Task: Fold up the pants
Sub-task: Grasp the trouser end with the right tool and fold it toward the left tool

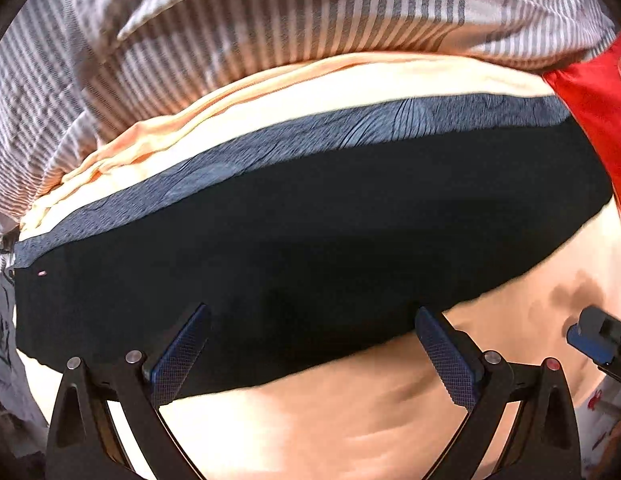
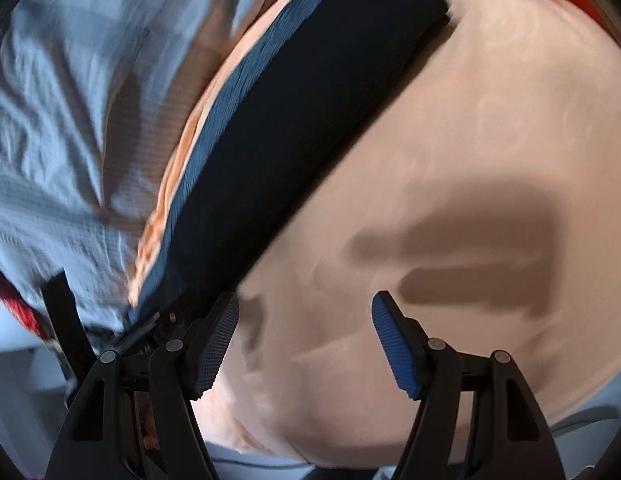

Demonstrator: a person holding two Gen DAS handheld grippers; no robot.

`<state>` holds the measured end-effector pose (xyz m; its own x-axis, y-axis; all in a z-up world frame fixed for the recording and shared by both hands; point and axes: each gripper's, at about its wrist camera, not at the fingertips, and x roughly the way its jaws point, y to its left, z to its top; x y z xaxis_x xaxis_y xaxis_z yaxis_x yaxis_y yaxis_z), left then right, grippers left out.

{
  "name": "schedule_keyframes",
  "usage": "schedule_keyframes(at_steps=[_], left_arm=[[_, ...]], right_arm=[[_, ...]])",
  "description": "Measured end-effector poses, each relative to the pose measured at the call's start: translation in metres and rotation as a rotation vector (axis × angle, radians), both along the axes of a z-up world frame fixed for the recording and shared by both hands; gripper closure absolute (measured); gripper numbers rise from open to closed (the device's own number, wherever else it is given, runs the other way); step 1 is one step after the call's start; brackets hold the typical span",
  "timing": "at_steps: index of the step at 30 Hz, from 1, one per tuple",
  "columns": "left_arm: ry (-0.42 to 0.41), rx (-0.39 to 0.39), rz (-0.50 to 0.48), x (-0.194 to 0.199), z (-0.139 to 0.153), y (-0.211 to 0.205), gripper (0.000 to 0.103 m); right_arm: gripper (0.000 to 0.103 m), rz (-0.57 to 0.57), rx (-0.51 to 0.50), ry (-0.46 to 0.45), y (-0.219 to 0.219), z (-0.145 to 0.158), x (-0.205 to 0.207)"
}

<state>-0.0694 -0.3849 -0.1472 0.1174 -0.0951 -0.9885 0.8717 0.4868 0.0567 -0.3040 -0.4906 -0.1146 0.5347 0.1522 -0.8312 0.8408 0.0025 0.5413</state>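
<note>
The pants [image 1: 310, 232] are black with a grey-blue ribbed waistband [image 1: 310, 132] along the far edge. They lie as a flat band on the peach sheet [image 1: 350, 420]. My left gripper [image 1: 310, 316] is open and empty, fingers hovering over the pants' near edge. In the right wrist view the pants [image 2: 310, 120] run diagonally from lower left to upper right. My right gripper [image 2: 306, 304] is open and empty above the sheet [image 2: 470, 140], its left finger [image 2: 218, 336] close to the pants' near end. The right gripper's tip also shows in the left wrist view [image 1: 594, 340].
A grey striped blanket [image 1: 270, 20] is bunched behind the pants. A red cloth [image 1: 598, 92] lies at the far right. In the right wrist view a crumpled pale blue-grey blanket [image 2: 62, 140] fills the left, with the left gripper's black frame [image 2: 66, 320] at the lower left.
</note>
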Motion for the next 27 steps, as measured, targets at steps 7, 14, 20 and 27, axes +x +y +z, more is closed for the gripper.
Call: schedule_keyframes(at_steps=[7,14,20,27], left_arm=[[-0.001,-0.022,0.066,0.001,-0.003,-0.025,0.001],[-0.006,0.002,0.104,-0.005,-0.01,-0.036,0.001],[-0.022,-0.012,0.137,-0.003,-0.008,-0.057,0.001],[-0.063,-0.051,0.183,0.006,0.0,-0.086,0.001]], right_arm=[[0.03,-0.106,-0.062,-0.032,-0.059,-0.009,-0.023],[0.03,-0.17,-0.082,-0.112,-0.092,-0.022,-0.04],[0.028,-0.22,-0.103,-0.219,-0.112,-0.034,-0.036],[0.028,-0.214,-0.077,-0.355,-0.13,-0.047,-0.012]])
